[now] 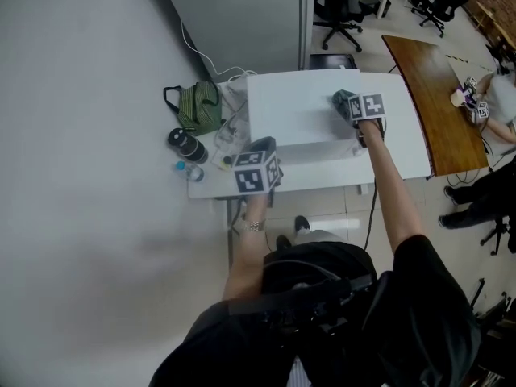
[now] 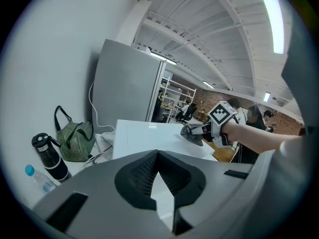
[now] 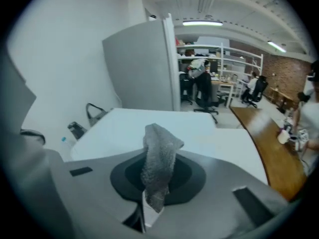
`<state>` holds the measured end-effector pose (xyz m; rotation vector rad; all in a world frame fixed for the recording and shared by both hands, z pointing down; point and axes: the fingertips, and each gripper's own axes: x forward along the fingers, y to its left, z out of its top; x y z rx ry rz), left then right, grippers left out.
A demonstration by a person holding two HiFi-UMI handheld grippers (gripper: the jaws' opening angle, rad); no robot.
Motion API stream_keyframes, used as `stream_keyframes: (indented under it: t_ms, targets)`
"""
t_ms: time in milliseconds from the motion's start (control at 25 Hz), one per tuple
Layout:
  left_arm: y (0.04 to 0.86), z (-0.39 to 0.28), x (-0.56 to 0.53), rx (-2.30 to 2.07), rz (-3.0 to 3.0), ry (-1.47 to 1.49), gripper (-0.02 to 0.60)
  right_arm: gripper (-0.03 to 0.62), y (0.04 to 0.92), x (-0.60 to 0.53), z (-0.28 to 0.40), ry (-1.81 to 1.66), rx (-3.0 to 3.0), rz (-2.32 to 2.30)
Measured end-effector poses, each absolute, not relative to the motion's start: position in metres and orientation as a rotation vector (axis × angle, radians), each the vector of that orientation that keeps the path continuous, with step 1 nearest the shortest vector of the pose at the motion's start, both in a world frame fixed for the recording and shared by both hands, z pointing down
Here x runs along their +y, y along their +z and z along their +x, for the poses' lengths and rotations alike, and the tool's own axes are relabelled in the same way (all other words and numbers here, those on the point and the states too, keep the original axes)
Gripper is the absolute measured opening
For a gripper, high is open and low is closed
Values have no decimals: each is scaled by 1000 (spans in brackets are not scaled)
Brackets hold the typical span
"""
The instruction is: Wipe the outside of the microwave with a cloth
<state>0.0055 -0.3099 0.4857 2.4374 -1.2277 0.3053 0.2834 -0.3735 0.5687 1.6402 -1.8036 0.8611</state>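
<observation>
1. The left gripper (image 1: 260,156) hangs at the front left corner of the microwave (image 1: 300,111). Its jaws are drawn together on nothing, as far as the dim gap in its own view lets me judge. Idle there, it does not brace the oven, so a firm push could slide the microwave along the white table (image 1: 403,156)
2. The right gripper (image 1: 353,107) is over the microwave's top, toward its right side, clamped on a grey cloth (image 1: 344,101). Only a narrow fold sits between the jaws and the rest stands loose beyond them. A drag across the top may tug the cloth free, or let it bunch up and wipe little
3. With so little cloth under the jaws, the hard tips may scrape the microwave's white top if pressed low
4. Left of the microwave, a black bottle (image 1: 187,145), a small clear bottle (image 1: 188,170) and a striped green bag (image 1: 198,107) crowd the table. A sweep down the left wall could knock the bottles over
5. Behind the microwave a white cable (image 1: 193,45) runs up the wall, and wiping the back risks snagging it
</observation>
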Motion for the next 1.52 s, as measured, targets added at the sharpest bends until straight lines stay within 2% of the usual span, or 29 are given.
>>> stream_keyframes:
  t_ms: [120,200,280,360,560,720,920,1120,1280,1520]
  targets:
    - [484,-15,-313,-1283,2407,290,-6,34,534,-389,138,794,-2177,1455]
    - [483,-26,-312,-1310,2393,289,-6,34,542,-381,56,808,-2258,1276]
    - [483,-39,-309,-1341,2376,288,-6,34,569,-365,0,835,-2220,1116]
    - [483,-53,-304,-1370,2357,283,-6,35,593,-355,-25,813,-2155,1042]
    - [487,-82,-294,-1415,2309,268,-6,34,618,-347,26,795,-2050,1122]
    - [489,-90,-298,-1422,2294,253,-6,34,617,-342,126,825,-1967,1298]
    - [484,-65,-294,-1354,2356,262,-6,34,617,-312,272,908,-1787,1576]
    - [488,-45,-277,-1281,2396,296,-6,34,617,-280,356,990,-1642,1789]
    - [501,-33,-262,-1227,2400,310,-6,34,614,-259,349,974,-1595,1834]
    - [519,0,-224,-1127,2421,354,-6,35,607,-229,230,880,-1823,1639]
